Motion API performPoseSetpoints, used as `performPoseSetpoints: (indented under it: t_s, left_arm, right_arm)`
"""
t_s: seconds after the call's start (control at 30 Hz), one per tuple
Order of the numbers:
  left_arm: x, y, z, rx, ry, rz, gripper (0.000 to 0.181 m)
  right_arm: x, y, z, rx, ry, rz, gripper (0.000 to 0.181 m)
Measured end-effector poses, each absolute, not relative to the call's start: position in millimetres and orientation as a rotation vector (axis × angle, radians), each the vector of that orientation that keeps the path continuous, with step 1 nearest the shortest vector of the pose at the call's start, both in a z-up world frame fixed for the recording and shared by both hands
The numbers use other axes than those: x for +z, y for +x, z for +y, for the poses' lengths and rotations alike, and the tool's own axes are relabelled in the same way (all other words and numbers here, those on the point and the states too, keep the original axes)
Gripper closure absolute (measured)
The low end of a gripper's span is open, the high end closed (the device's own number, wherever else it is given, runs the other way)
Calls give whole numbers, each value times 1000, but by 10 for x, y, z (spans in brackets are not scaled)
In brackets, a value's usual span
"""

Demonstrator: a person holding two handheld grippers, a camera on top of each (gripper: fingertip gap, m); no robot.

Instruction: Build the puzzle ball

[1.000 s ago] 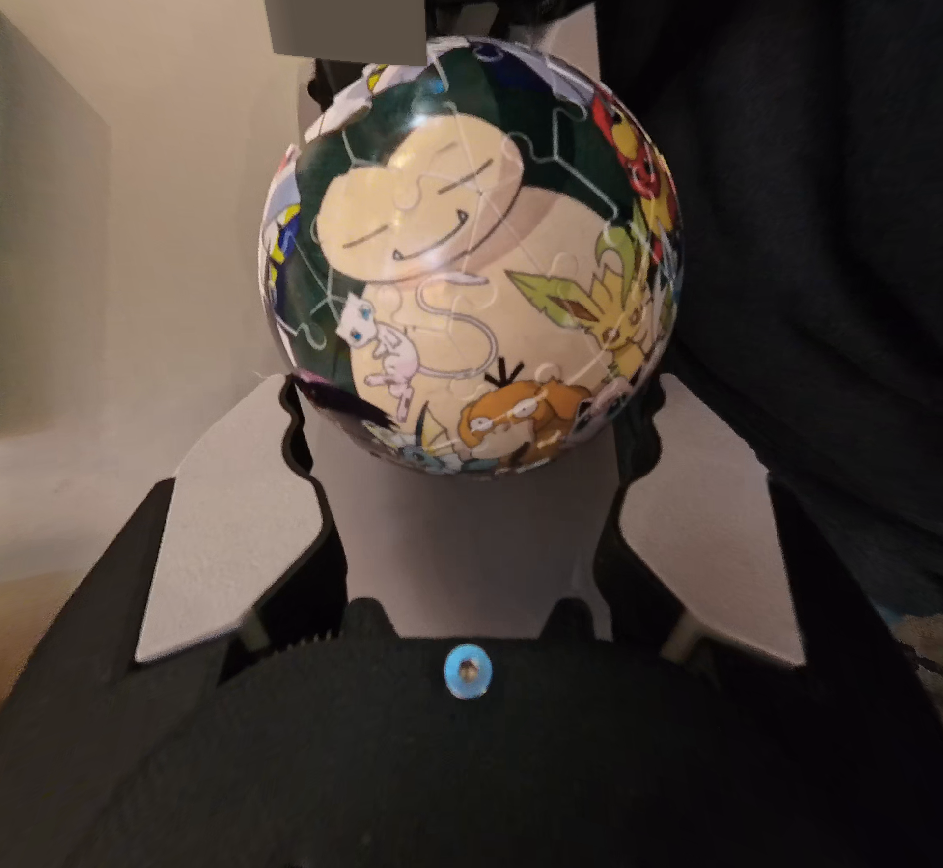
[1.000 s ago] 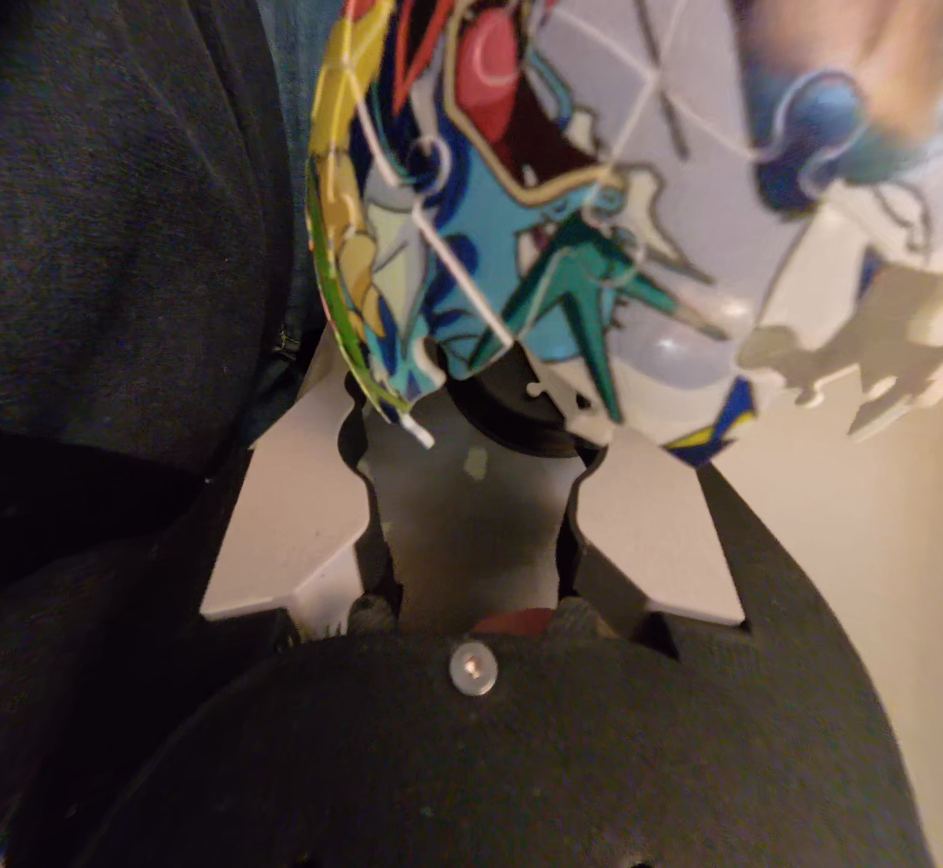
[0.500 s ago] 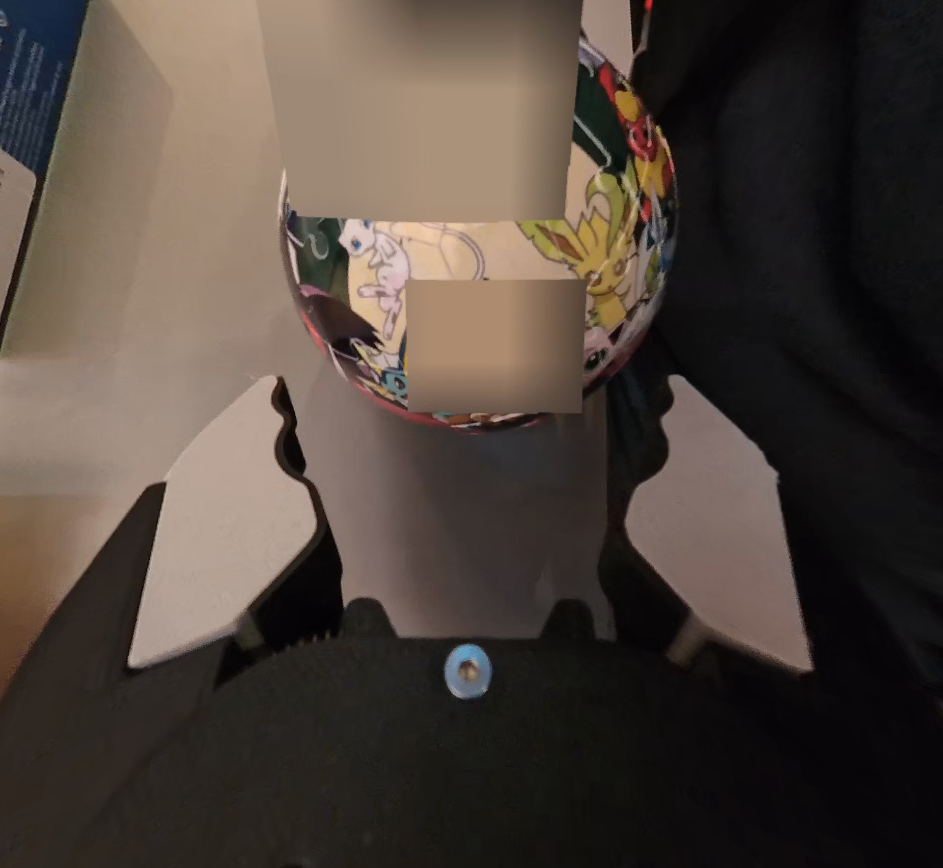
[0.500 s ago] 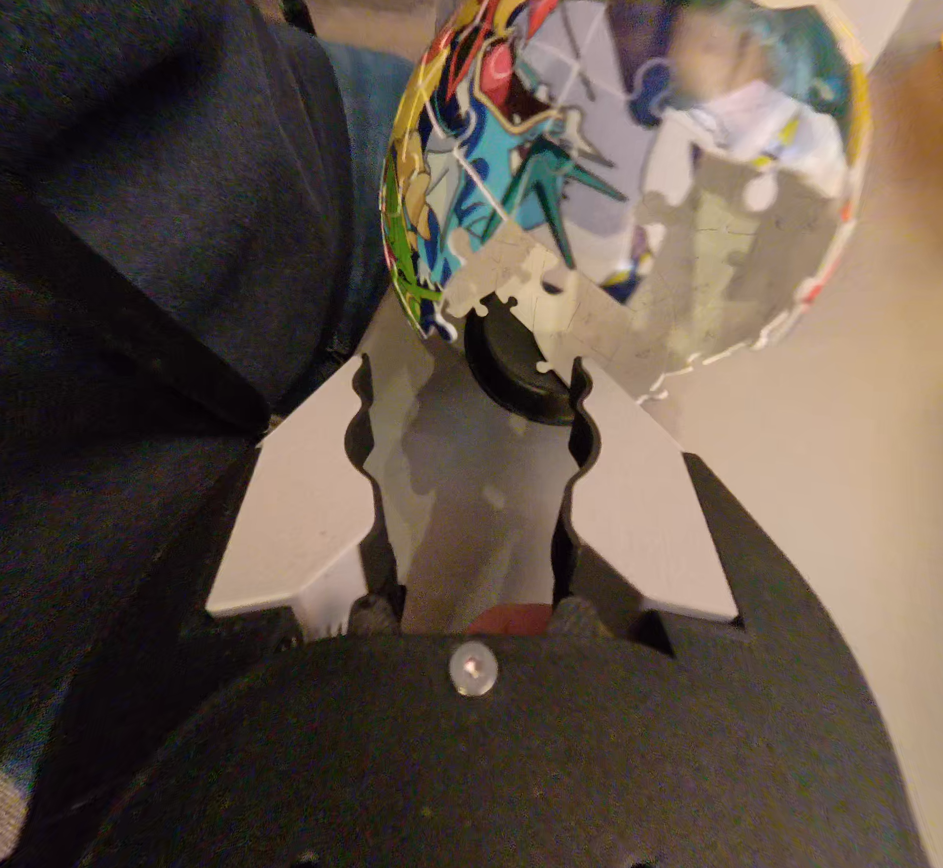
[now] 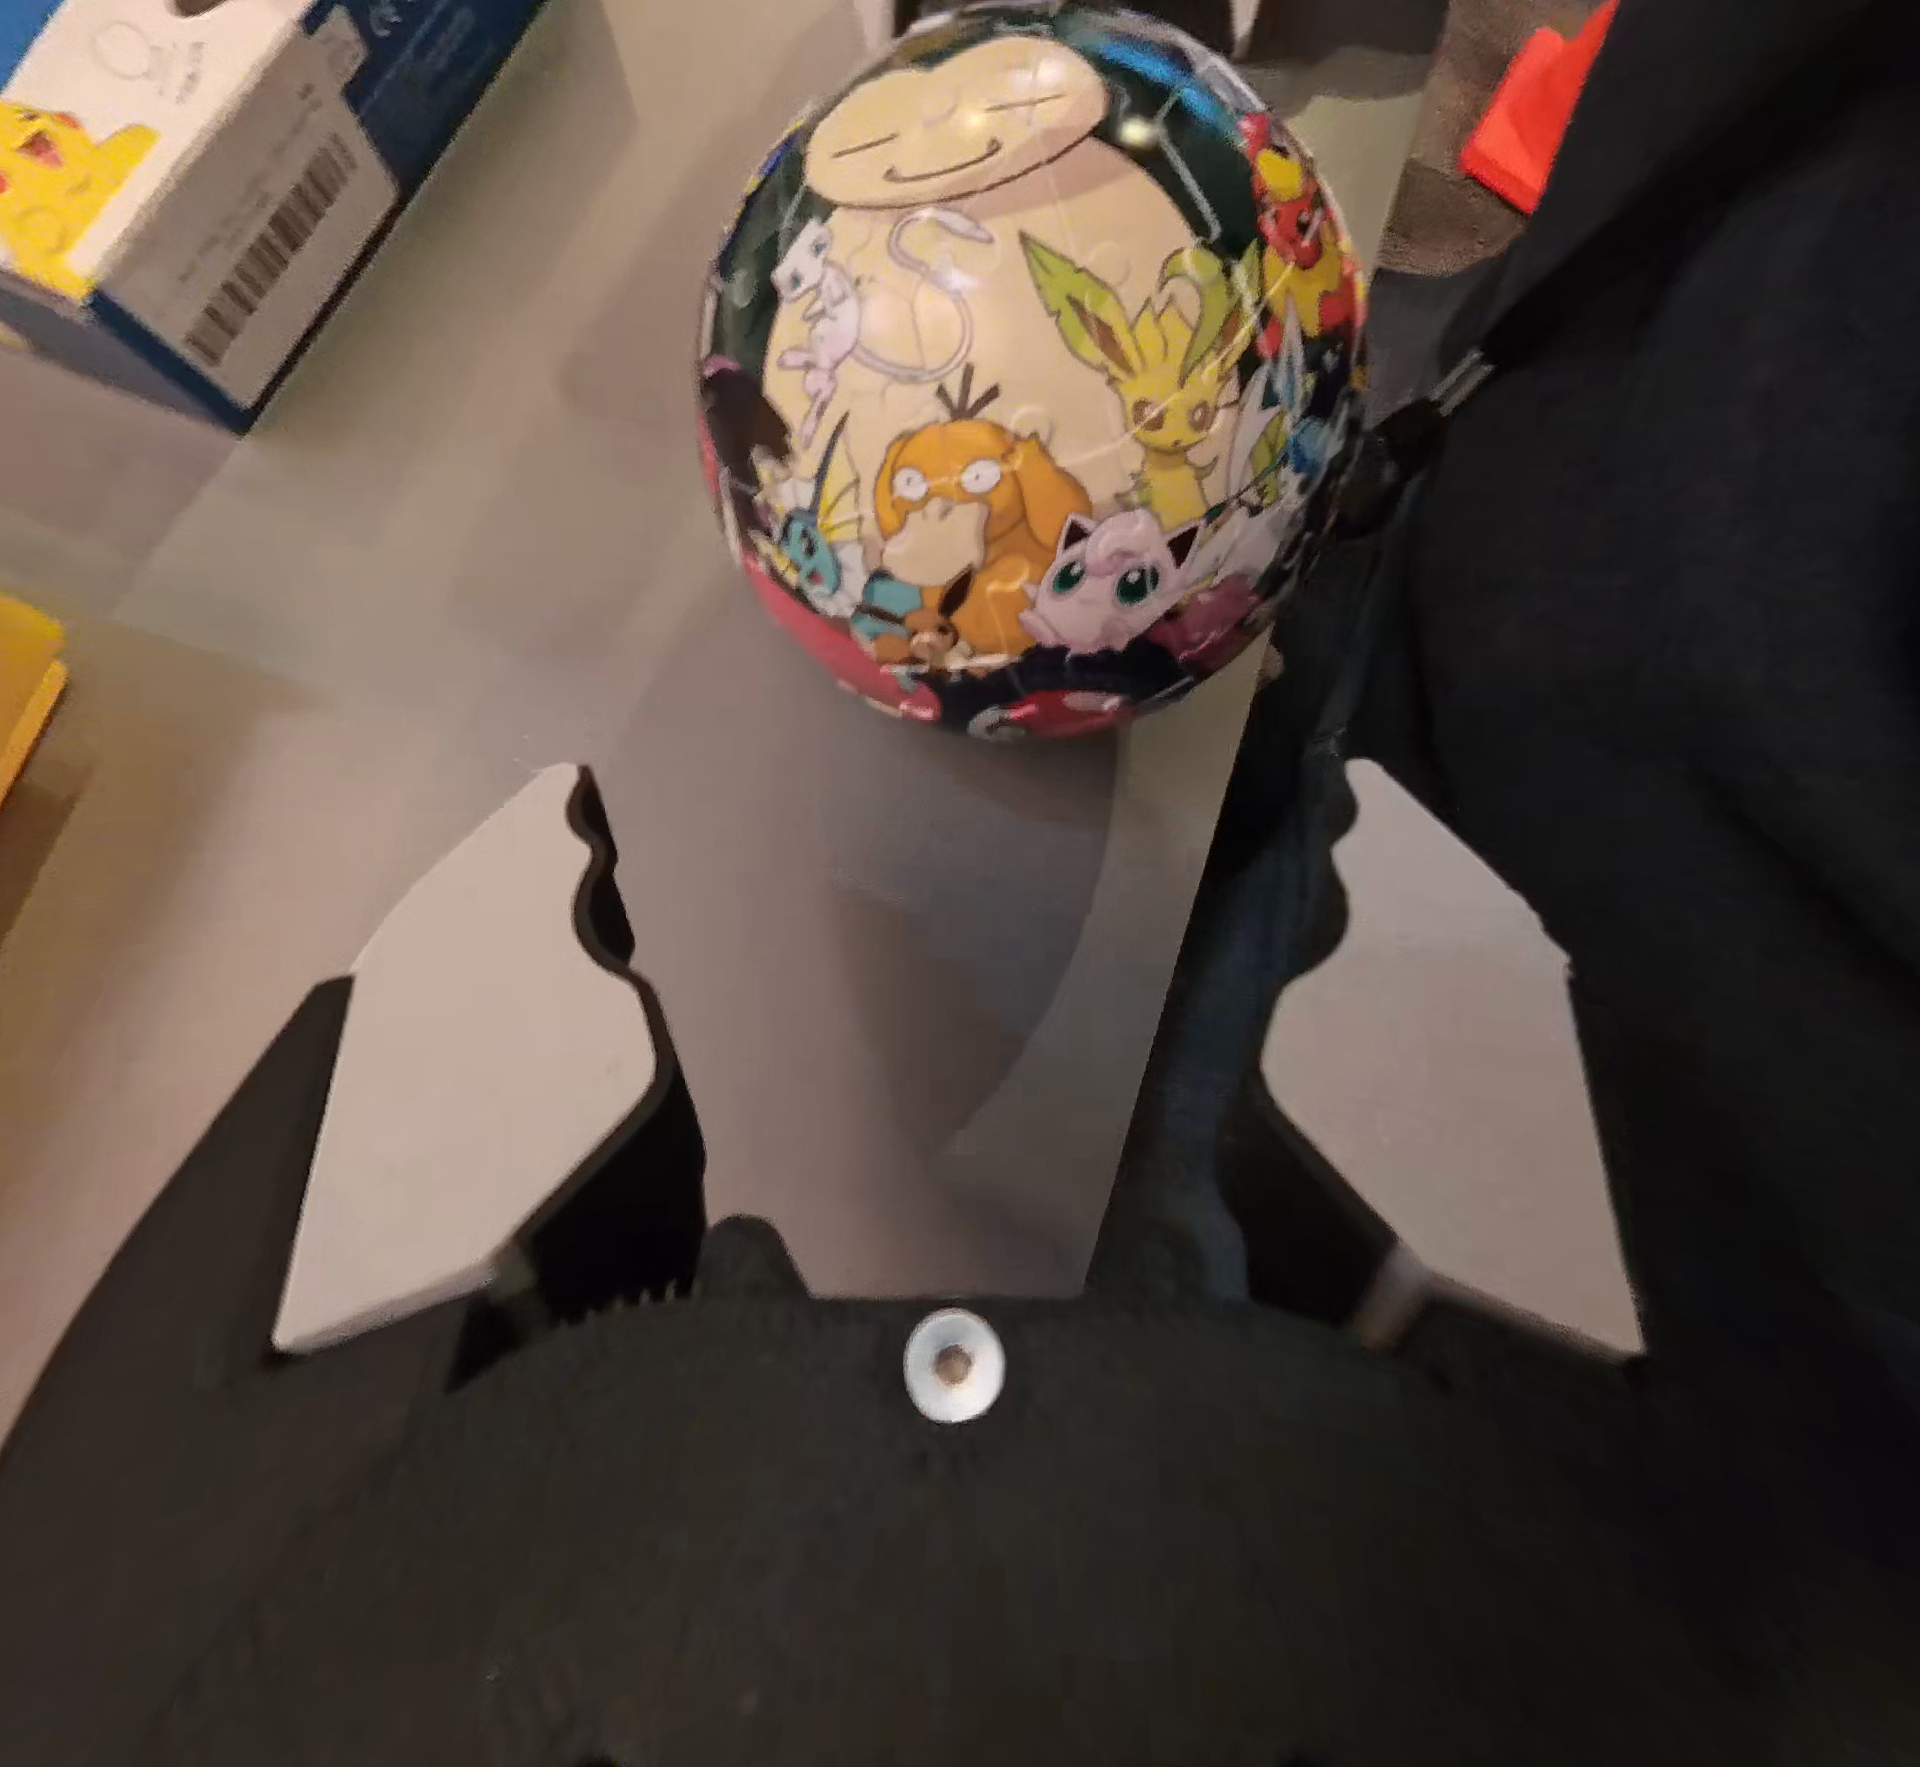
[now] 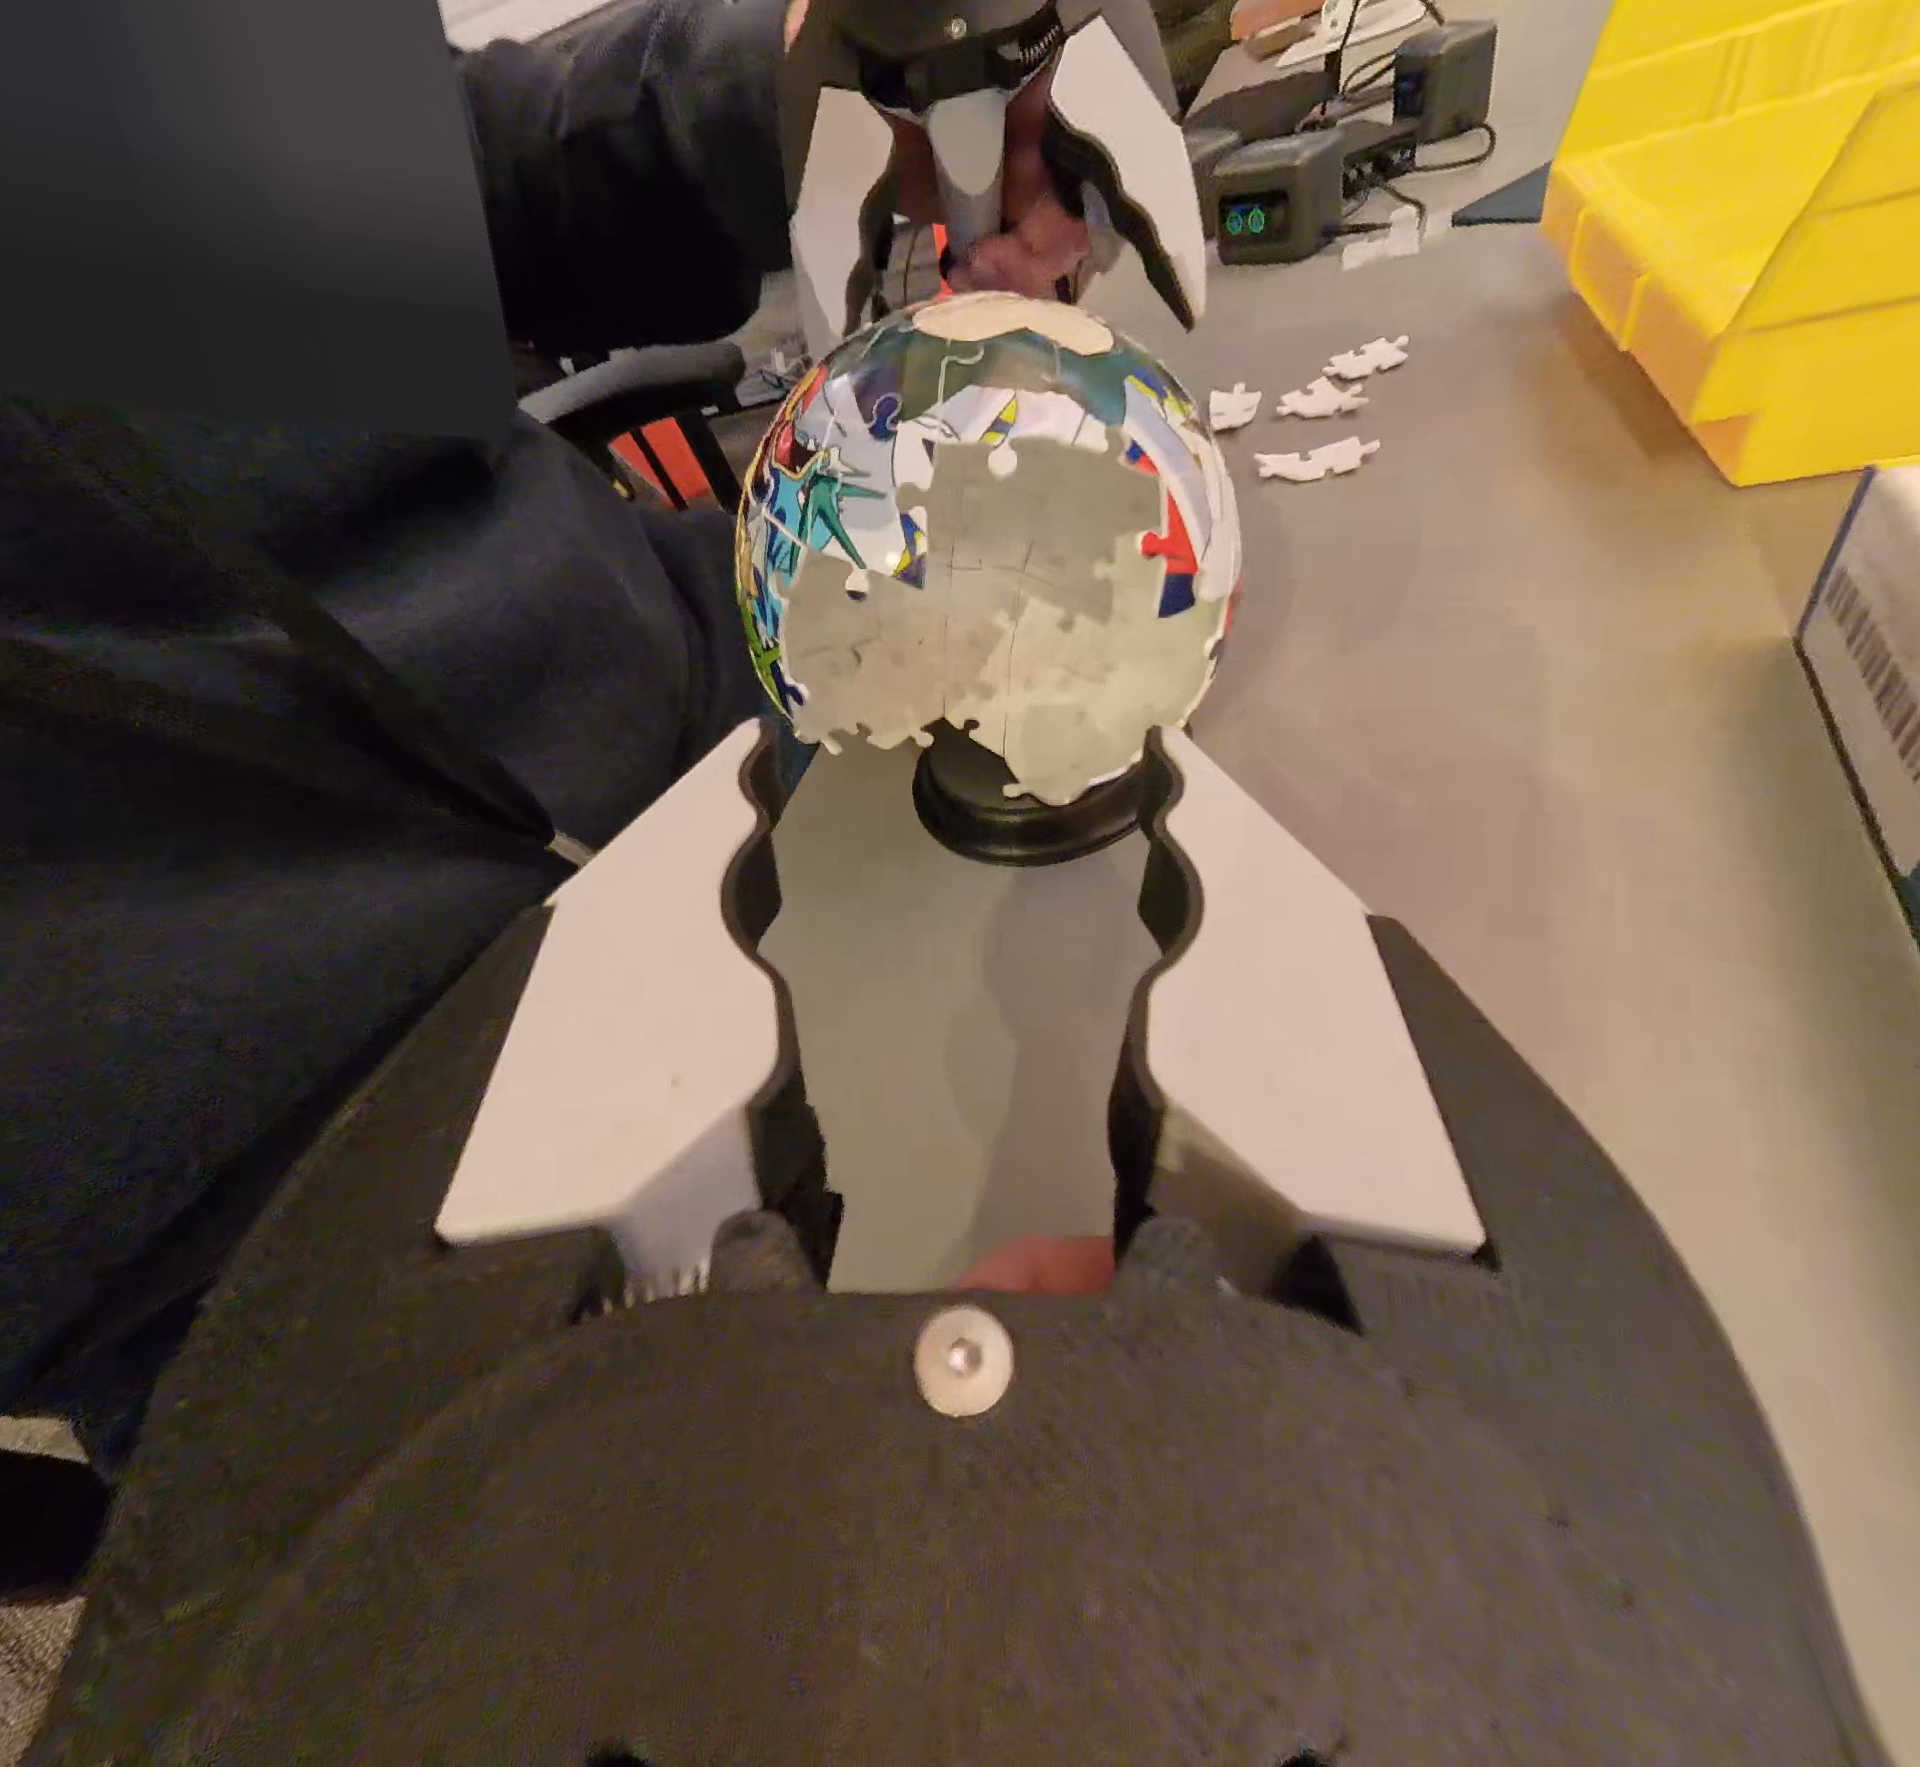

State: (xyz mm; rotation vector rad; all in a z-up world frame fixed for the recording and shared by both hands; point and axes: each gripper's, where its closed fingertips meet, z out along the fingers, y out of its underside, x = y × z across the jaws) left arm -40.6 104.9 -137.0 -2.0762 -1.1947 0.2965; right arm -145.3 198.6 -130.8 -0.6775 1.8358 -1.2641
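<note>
The puzzle ball, covered in cartoon creatures, stands on the grey table ahead of my left gripper, which is open and empty, a short way back from it. In the right wrist view the ball rests on a round black stand and has a large gap that shows the white inner side of its pieces. My right gripper is open and empty, its tips on either side of the stand. My left gripper shows beyond the ball, open.
Several loose white puzzle pieces lie on the table right of the ball. Yellow bins stand at the far right. A blue and white box sits left of the ball. A person's dark sleeve borders the table. The tips of one gripper are about 15 centimetres away from the tips of the other.
The ball was between my left gripper's fingers, close to both cameras. Now it stands free on its stand, and both grippers have drawn back from it.
</note>
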Motion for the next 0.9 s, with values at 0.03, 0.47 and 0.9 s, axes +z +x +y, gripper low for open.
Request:
performPoseSetpoints:
  t_s: [0.03,0.47,0.9]
  left_arm:
    - [-1357,-372,996,319,-2070,-1223,61]
    - [-1512,93,-94,668,-2045,-1610,125]
    - [-1935,-278,-371,591,-2241,-1518,120]
  right_arm:
    - [-1296,-1467,1988,-1272,-677,1830,114]
    - [-1165,-1649,1965,-1317,-582,1747,120]
    - [-1154,-1669,1974,-1295,-572,1727,121]
